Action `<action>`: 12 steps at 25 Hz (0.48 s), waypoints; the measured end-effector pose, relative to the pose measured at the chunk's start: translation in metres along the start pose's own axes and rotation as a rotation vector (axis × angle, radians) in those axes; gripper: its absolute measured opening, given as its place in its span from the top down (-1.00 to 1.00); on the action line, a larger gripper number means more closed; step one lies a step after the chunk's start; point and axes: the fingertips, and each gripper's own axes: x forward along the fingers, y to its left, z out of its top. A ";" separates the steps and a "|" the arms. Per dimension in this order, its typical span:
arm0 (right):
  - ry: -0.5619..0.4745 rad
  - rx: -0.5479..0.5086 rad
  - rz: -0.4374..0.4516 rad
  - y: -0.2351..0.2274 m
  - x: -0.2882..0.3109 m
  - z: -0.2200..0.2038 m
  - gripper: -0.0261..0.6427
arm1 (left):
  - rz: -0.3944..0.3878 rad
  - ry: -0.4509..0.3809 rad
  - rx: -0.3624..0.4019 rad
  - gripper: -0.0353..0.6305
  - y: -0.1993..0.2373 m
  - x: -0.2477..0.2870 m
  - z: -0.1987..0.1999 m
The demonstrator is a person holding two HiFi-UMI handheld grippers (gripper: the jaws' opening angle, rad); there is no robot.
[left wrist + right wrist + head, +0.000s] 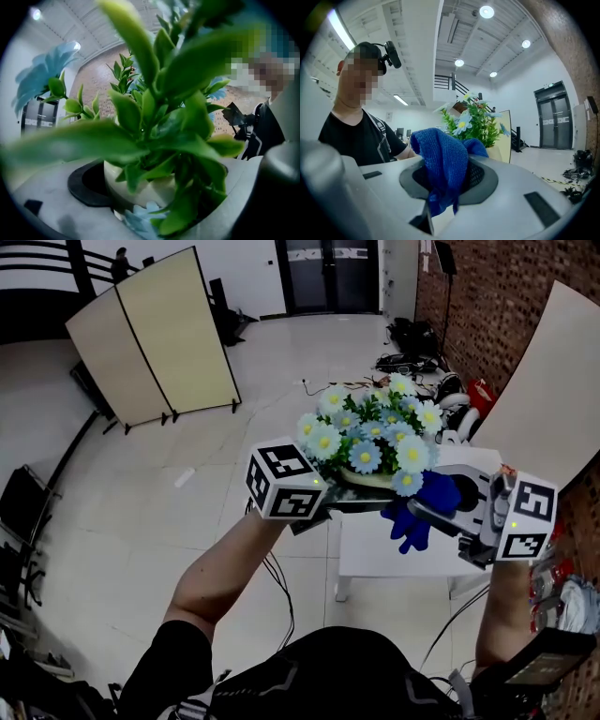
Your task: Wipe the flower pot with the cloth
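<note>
A cream flower pot (368,481) full of blue and white daisies (367,432) is held up in the air above the table. My left gripper (323,505) is shut on the pot's rim (140,187), and green leaves (159,117) fill the left gripper view. My right gripper (452,512) is shut on a blue cloth (422,507), which touches the pot's right side under the flowers. In the right gripper view the cloth (440,164) bunches up between the jaws, with the plant (473,119) just behind it.
A small white table (375,554) stands below the pot. A brick wall (506,306) and a leaning beige board (553,381) are on the right. Folding screens (159,334) stand at the back left. Cables and bags (408,343) lie on the tiled floor.
</note>
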 end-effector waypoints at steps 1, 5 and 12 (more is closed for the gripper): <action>-0.015 0.007 -0.004 -0.003 -0.007 0.002 0.64 | -0.008 0.003 0.004 -0.75 -0.002 0.000 0.001; -0.101 0.057 -0.071 -0.042 -0.044 0.011 0.64 | -0.067 -0.010 -0.012 -0.75 -0.016 -0.002 0.009; -0.059 0.055 0.010 -0.090 -0.019 0.002 0.64 | -0.191 -0.006 0.006 -0.75 -0.042 -0.010 0.016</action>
